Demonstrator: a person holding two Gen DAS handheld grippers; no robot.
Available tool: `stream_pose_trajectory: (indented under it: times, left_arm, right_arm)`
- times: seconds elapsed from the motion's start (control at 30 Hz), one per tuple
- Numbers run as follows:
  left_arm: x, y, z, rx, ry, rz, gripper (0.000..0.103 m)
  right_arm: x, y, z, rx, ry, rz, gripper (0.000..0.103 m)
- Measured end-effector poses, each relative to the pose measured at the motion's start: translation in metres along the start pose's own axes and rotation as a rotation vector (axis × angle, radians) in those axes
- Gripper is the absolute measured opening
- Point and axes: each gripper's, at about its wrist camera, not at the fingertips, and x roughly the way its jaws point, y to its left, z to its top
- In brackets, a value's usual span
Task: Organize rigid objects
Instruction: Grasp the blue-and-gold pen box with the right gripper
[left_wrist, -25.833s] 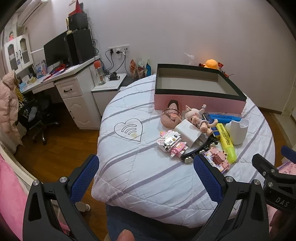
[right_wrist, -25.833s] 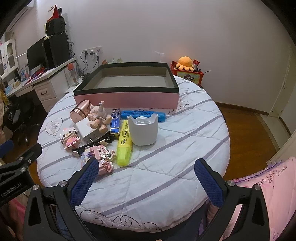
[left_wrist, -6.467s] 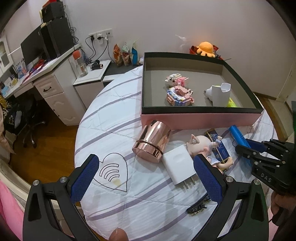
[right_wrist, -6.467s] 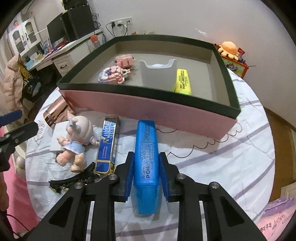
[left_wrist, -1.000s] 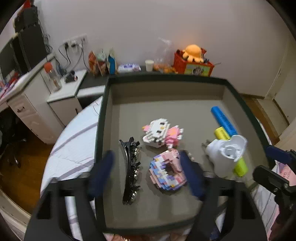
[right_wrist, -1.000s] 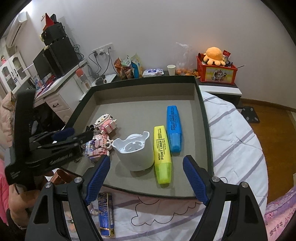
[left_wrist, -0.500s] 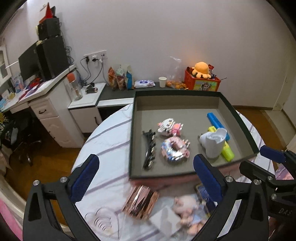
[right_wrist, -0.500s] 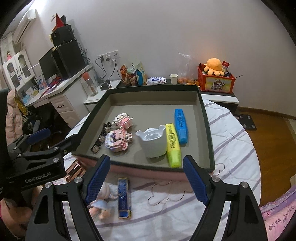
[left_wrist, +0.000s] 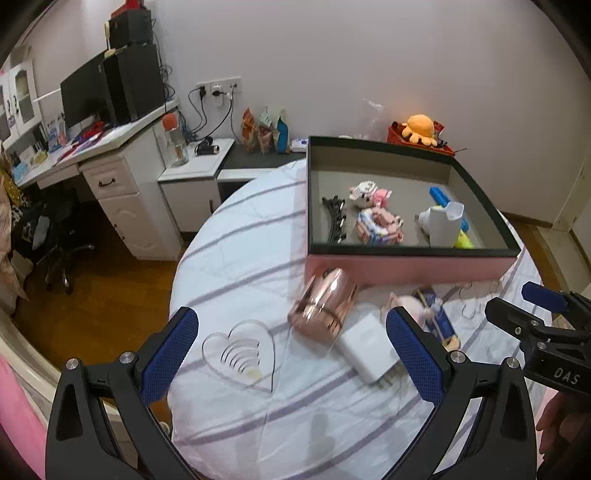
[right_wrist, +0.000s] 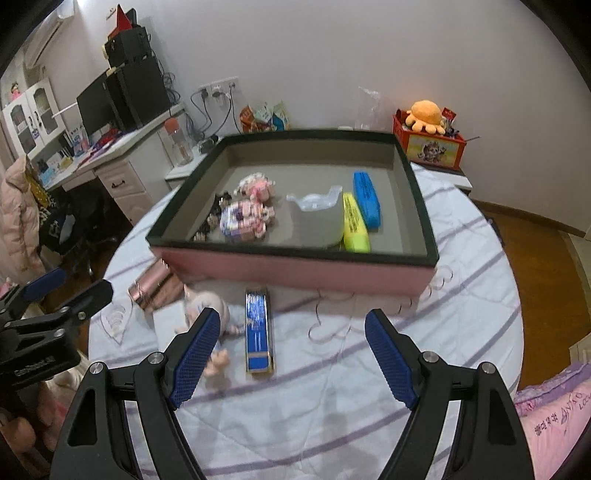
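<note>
The pink box with a dark rim (left_wrist: 406, 264) (right_wrist: 295, 271) holds a black hair clip (left_wrist: 334, 218), two pink block figures (left_wrist: 376, 225) (right_wrist: 245, 218), a white cup (left_wrist: 441, 223) (right_wrist: 317, 218), a yellow marker (right_wrist: 354, 221) and a blue marker (right_wrist: 366, 202). On the bed in front of it lie a rose-gold cup (left_wrist: 323, 306) (right_wrist: 155, 288), a white charger (left_wrist: 371, 349), a pink doll (right_wrist: 207, 314) and a blue flat box (right_wrist: 259, 328). My left gripper (left_wrist: 291, 354) and right gripper (right_wrist: 291, 354) are both open and empty above the bed.
The round bed has a white striped cover (left_wrist: 258, 280) with a heart mark (left_wrist: 242, 354). A desk with a monitor (left_wrist: 110, 99) and a chair (left_wrist: 59, 236) stand at the left. An orange plush (right_wrist: 424, 114) sits behind the box.
Both grippers have pulled back and down from over the box toward the bed's front. The objects lying in front of the box are now nearer and larger.
</note>
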Motion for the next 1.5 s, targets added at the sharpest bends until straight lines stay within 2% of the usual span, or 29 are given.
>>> stream_pose_trajectory:
  times: [0.3,0.33,0.4,0.47,0.73,0.87,0.97,1.03,1.07,1.1,1.5]
  left_arm:
    - [0.003,0.009,-0.01,-0.043,0.018,-0.017,0.103]
    - [0.005,0.01,-0.011,-0.044,0.021,-0.018,0.103]
    - [0.008,0.01,-0.011,-0.044,0.026,-0.019,0.103]
    - [0.012,0.01,-0.012,-0.046,0.035,-0.02,0.103]
    - [0.026,0.011,-0.011,-0.059,0.06,-0.025,0.103]
    - [0.029,0.011,-0.011,-0.058,0.064,-0.024,0.103]
    - [0.032,0.013,-0.011,-0.06,0.068,-0.022,0.103]
    - [0.033,0.014,-0.012,-0.066,0.071,-0.025,0.103]
    - [0.033,0.014,-0.012,-0.066,0.071,-0.025,0.103]
    - [0.033,0.014,-0.012,-0.066,0.07,-0.024,0.103]
    - [0.022,0.0,-0.013,-0.041,0.048,-0.026,0.103]
  right_arm:
    - [0.022,0.009,-0.008,-0.053,0.07,-0.01,0.082]
    - [0.025,0.01,-0.007,-0.057,0.077,-0.004,0.08]
    - [0.033,0.012,-0.006,-0.061,0.096,0.0,0.067]
    - [0.041,0.014,-0.005,-0.069,0.12,0.001,0.063]
    - [0.06,0.019,-0.004,-0.102,0.188,0.006,0.059]
    - [0.074,0.023,-0.008,-0.122,0.239,-0.011,0.049]
    - [0.075,0.025,-0.009,-0.14,0.234,-0.018,0.046]
    - [0.073,0.026,-0.009,-0.148,0.228,-0.015,0.034]
    - [0.072,0.026,-0.009,-0.147,0.224,-0.015,0.023]
    - [0.071,0.026,-0.009,-0.144,0.222,-0.01,0.02]
    - [0.038,0.008,-0.012,-0.074,0.147,0.021,0.02]
